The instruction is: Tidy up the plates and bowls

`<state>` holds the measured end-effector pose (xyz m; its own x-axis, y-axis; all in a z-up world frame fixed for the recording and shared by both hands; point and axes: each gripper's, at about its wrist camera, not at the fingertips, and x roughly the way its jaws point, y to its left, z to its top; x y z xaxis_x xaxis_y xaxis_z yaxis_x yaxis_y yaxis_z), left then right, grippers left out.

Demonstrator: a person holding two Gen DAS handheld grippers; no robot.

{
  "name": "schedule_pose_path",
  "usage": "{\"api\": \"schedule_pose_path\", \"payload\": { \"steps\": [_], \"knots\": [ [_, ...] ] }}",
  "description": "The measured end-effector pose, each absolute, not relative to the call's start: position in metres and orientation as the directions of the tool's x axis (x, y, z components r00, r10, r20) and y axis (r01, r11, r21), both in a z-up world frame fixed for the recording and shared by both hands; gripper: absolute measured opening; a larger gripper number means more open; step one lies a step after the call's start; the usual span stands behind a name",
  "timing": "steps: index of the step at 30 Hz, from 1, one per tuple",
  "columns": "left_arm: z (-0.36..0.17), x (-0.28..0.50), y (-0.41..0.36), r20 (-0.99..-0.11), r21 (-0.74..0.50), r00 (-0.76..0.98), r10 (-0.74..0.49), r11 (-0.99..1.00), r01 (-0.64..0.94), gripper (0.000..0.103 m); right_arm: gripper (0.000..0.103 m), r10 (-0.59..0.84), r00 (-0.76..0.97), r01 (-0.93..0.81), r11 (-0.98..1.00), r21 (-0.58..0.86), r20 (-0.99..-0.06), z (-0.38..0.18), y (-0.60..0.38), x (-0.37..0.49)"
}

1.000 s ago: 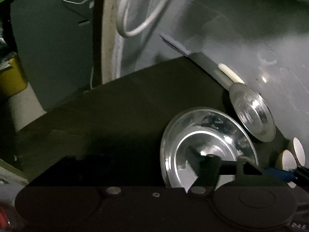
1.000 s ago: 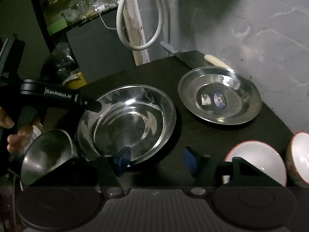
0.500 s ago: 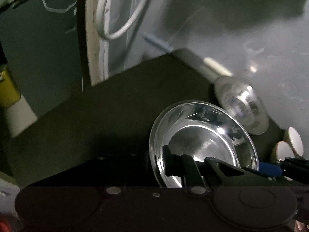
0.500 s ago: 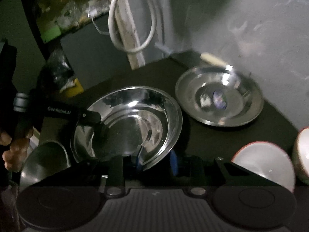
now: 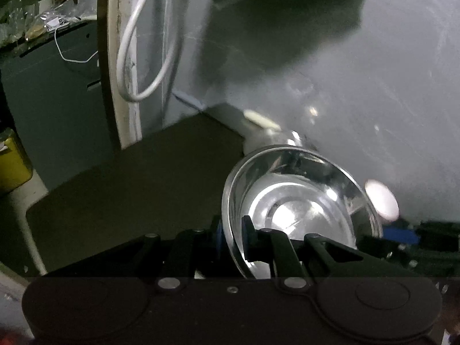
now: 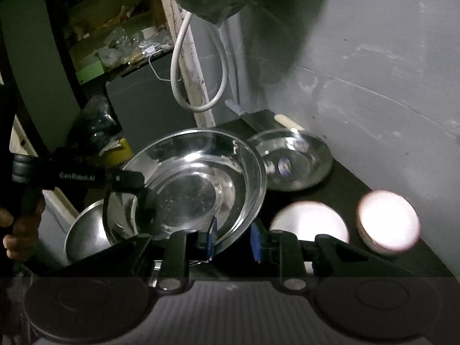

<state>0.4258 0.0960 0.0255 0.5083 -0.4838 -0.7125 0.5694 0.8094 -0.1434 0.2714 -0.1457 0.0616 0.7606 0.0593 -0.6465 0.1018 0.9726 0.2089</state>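
Note:
A large steel plate is lifted and tilted above the dark table. My left gripper is shut on its rim; the plate fills the lower right of the left wrist view. My right gripper straddles the plate's near rim, its blue pads still apart around the edge. A second steel plate lies flat at the back near the wall. Two white bowls sit on the right. A steel bowl stands at lower left.
The grey wall runs close behind the table. A white cable loop hangs on a door frame. A yellow container and a dark cabinet stand left of the table.
The large plate has been lifted off the table and tilted up. My left gripper closed on its rim and my right gripper moved in around its near edge.

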Motion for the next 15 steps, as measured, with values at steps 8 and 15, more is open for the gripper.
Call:
{"api": "schedule_pose_path", "payload": {
  "steps": [8,15],
  "knots": [
    [-0.003,0.355,0.107,-0.796,-0.169,0.434,-0.421,0.844,0.509,0.017,0.028,0.084,0.712,0.091,0.974,0.210,-0.697,0.050,-0.137,0.218],
    [-0.015,0.326,0.112,-0.823,-0.076,0.465,-0.327,0.874,0.480,0.019,0.028,0.108,0.669,0.052,0.980,0.192,-0.736,0.033,-0.118,0.204]
  ]
}}
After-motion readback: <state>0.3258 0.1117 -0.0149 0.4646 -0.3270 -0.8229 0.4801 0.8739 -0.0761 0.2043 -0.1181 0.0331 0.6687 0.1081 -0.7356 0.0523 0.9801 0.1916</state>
